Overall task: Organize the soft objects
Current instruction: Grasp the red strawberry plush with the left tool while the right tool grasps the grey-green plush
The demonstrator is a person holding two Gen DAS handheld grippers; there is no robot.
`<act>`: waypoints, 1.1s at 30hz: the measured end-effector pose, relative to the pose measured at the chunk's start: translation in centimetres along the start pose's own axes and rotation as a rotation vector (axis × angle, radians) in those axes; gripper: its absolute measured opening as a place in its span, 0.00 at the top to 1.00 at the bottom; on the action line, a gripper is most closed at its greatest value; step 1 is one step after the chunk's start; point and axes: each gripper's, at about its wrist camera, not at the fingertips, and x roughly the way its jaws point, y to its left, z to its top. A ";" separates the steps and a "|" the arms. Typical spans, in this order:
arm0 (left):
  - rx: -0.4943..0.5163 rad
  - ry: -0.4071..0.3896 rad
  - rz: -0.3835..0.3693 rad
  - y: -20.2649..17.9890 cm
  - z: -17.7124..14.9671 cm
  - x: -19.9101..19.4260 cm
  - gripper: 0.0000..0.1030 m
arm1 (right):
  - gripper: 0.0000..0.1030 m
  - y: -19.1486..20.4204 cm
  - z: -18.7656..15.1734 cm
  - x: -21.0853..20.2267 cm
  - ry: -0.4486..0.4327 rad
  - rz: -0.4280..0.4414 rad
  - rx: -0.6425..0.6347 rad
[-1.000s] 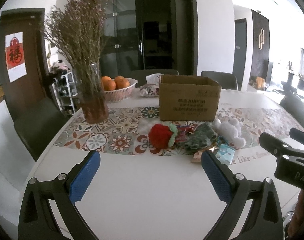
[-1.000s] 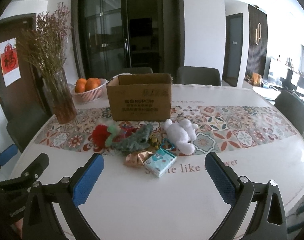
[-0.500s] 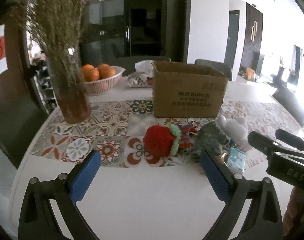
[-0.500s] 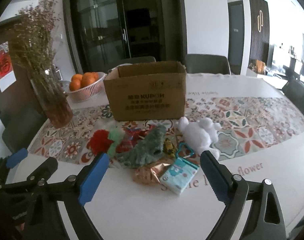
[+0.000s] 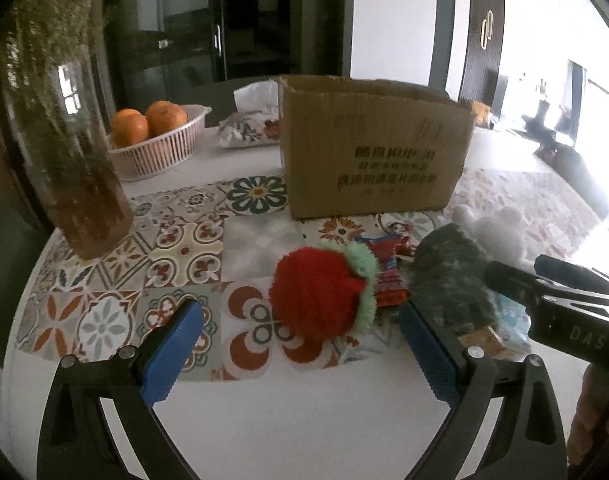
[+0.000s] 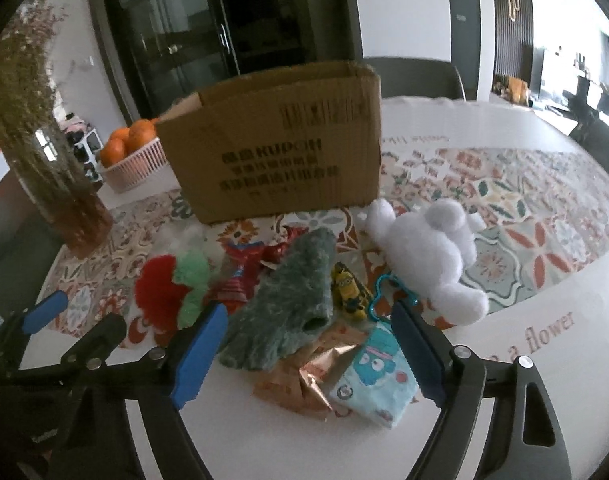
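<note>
On the desk [image 5: 264, 420], bare white surface runs from the near rim to the toy heap. At the left a glass vase [image 5: 76, 184] stands close to the rounded edge. The left tongs [image 5: 300, 340] gape wide and empty before the red plush [image 5: 316, 300]. The right tongs [image 6: 308, 344], jaws just narrowing yet still apart, bracket the grey-green plush [image 6: 292, 304] without pressing it. The white plush [image 6: 428, 256] lies rightmost, the cardboard box [image 6: 280, 152] behind. Both tongs have come lower and nearer the heap than a second ago.
</note>
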 end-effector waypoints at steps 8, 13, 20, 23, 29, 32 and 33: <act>-0.006 0.059 -0.058 0.7 0.4 4.1 0.03 | 0.25 0.0 0.4 3.5 0.050 0.006 0.040; -0.011 0.091 -0.099 0.5 0.4 6.1 0.03 | 0.28 -0.2 0.4 5.2 0.087 0.017 0.060; -0.010 0.120 -0.113 0.2 0.4 8.4 0.06 | 0.39 -0.5 0.3 6.5 0.106 0.049 0.073; -0.016 0.142 -0.123 0.2 0.3 9.3 0.15 | 0.45 -0.5 0.4 7.0 0.113 0.062 0.075; -0.025 0.164 -0.147 0.1 -0.2 9.9 0.40 | 0.59 -0.4 0.3 7.6 0.128 0.081 0.072; -0.029 0.159 -0.141 -0.1 -0.2 9.5 0.50 | 0.69 -0.6 0.3 7.7 0.129 0.092 0.076; -0.030 0.156 -0.139 -0.2 -0.2 9.4 0.54 | 0.70 -0.6 0.2 7.6 0.128 0.093 0.073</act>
